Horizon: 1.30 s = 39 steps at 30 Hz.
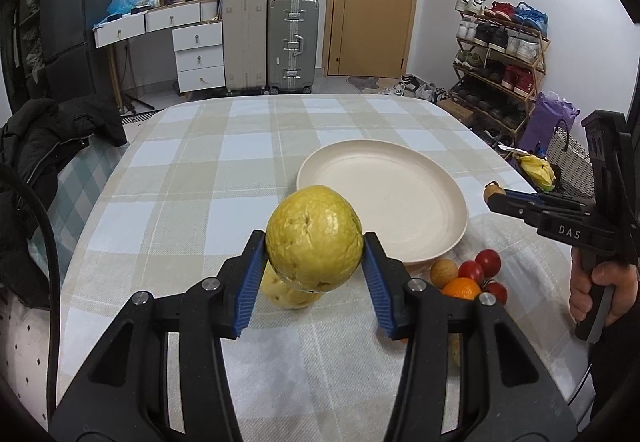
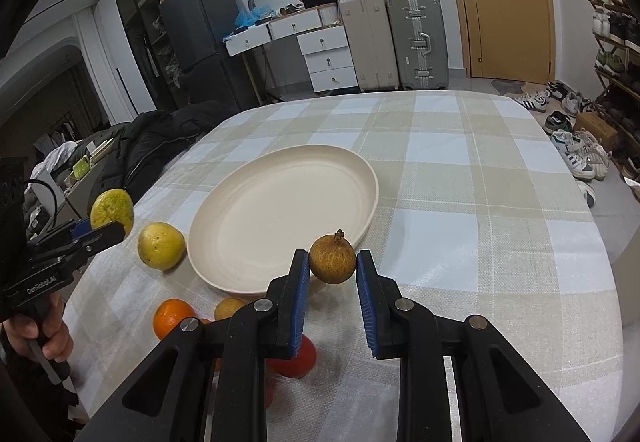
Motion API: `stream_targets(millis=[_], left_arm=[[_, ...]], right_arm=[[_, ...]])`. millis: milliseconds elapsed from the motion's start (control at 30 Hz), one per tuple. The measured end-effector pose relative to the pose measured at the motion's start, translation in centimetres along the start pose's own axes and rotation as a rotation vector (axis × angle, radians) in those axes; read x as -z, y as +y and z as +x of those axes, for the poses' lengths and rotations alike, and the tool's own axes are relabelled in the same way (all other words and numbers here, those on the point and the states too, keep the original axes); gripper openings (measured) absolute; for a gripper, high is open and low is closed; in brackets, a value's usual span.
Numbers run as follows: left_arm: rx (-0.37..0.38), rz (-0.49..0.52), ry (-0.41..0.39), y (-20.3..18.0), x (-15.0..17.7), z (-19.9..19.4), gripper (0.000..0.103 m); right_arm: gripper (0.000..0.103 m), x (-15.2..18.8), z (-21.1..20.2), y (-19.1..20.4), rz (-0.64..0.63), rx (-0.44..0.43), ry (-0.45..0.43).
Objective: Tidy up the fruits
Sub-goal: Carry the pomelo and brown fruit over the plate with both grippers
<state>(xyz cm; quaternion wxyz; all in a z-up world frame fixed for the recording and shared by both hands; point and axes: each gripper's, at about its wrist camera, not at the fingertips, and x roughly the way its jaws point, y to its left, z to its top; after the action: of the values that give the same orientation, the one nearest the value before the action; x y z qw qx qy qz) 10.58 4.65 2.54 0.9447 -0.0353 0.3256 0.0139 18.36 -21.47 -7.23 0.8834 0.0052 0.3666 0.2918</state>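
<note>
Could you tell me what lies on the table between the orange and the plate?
In the right wrist view, one small tan fruit sits between the orange and the plate, by its near rim.

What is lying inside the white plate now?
Nothing: the white plate shows a bare inner surface. Only its near rim, behind the brown fruit in the right tool, is covered.

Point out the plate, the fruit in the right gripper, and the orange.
plate [image 2: 256,210], right wrist view, bare centre.
small brown fruit [image 2: 332,259], right wrist view, middle of its skin.
orange [image 2: 172,318], right wrist view, upper side.
</note>
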Motion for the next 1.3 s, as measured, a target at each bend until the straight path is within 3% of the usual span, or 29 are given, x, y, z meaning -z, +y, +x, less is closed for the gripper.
stream_targets(millis=[633, 1300], left_arm=[[0.051, 0.045, 0.009, -4.0, -3.1, 5.5, 0.045], [0.069, 0.09, 0.066, -6.0, -3.0, 10.3, 0.045]], right_arm=[[0.024, -1.2, 0.1, 2.1, -0.027, -0.069, -0.024], [0.024, -1.2, 2.6, 2.6, -0.047, -0.088, 0.028]])
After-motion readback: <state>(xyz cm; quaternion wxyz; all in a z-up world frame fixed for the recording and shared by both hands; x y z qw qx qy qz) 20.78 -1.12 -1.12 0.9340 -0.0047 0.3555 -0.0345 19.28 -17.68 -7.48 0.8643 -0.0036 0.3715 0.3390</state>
